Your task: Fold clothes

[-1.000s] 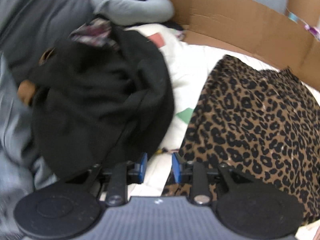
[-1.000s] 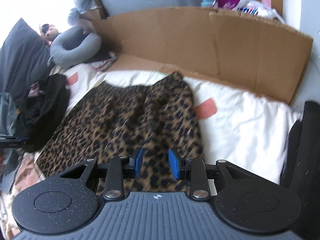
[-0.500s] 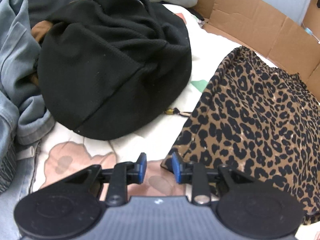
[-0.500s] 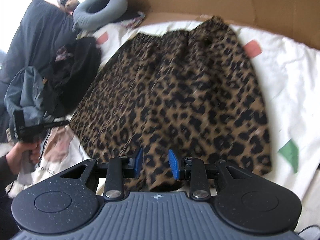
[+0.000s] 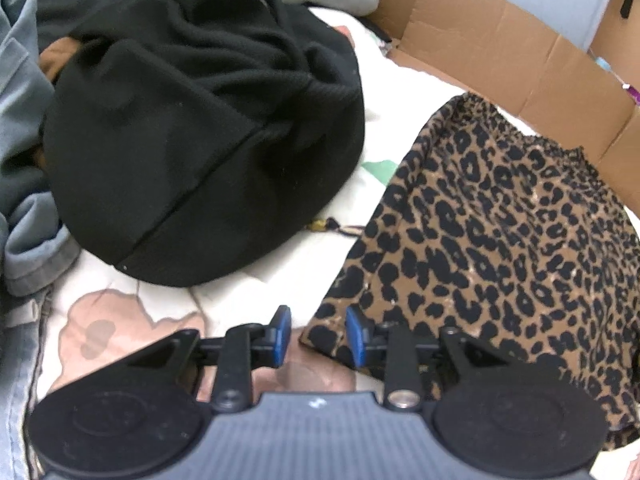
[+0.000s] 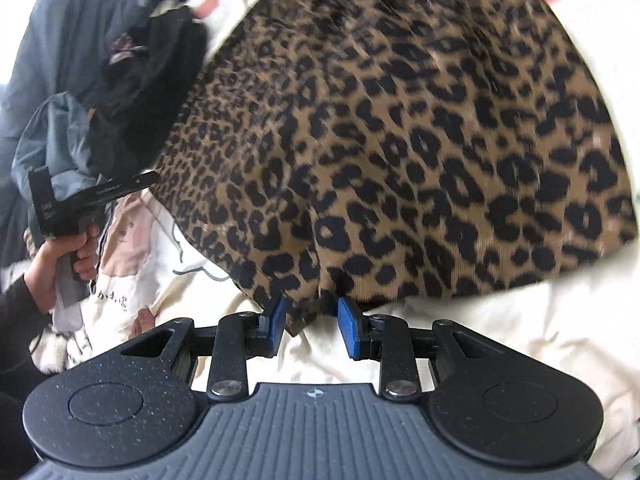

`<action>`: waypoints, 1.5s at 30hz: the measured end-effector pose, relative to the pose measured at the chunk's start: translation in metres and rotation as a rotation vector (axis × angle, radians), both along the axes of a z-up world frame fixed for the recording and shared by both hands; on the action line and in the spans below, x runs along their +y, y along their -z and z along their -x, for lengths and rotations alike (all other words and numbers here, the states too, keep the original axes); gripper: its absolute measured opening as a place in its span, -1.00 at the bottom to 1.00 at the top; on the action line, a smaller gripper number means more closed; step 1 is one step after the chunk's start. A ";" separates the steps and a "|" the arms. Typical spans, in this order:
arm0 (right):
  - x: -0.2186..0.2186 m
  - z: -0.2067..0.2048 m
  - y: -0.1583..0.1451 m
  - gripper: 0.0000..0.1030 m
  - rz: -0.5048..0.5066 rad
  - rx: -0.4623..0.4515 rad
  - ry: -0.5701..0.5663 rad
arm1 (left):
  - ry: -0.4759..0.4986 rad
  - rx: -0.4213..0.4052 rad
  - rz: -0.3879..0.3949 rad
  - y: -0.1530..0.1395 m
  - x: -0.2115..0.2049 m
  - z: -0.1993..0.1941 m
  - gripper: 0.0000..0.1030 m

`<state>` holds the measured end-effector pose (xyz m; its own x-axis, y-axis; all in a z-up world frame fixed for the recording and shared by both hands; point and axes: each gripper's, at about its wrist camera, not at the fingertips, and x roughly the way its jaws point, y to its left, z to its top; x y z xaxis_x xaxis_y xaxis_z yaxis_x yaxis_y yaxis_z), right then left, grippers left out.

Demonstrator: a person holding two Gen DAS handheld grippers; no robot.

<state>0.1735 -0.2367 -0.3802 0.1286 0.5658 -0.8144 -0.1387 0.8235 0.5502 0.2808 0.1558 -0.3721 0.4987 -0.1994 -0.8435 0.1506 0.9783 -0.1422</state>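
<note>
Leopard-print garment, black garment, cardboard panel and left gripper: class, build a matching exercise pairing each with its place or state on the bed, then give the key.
Column one:
1. leopard-print garment
2. black garment
3. cardboard panel
4. left gripper

Column two:
A. bunched in a heap
B. standing along the bed's far edge
C. spread flat on the bedding
D. open, at a garment corner

Pairs: 1-C, 2-A, 3-B, 4-D

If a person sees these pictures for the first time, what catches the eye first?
The leopard-print garment stands out first, spread flat on the white bedding. Beside it lies a crumpled black garment. Both the left gripper and the right gripper stand open at the leopard garment's near edge.
</note>
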 end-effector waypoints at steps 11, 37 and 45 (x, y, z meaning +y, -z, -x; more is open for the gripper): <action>-0.013 0.010 0.038 -0.04 -0.200 0.202 0.210 | -0.010 0.004 0.021 0.008 0.001 -0.002 -0.37; -0.024 0.014 0.070 -0.94 -0.215 0.291 0.292 | 0.001 -0.012 0.080 0.008 0.005 0.000 -0.33; -0.012 0.010 0.070 -0.95 -0.188 0.271 0.252 | -0.040 -0.007 0.131 0.016 0.010 0.001 -0.51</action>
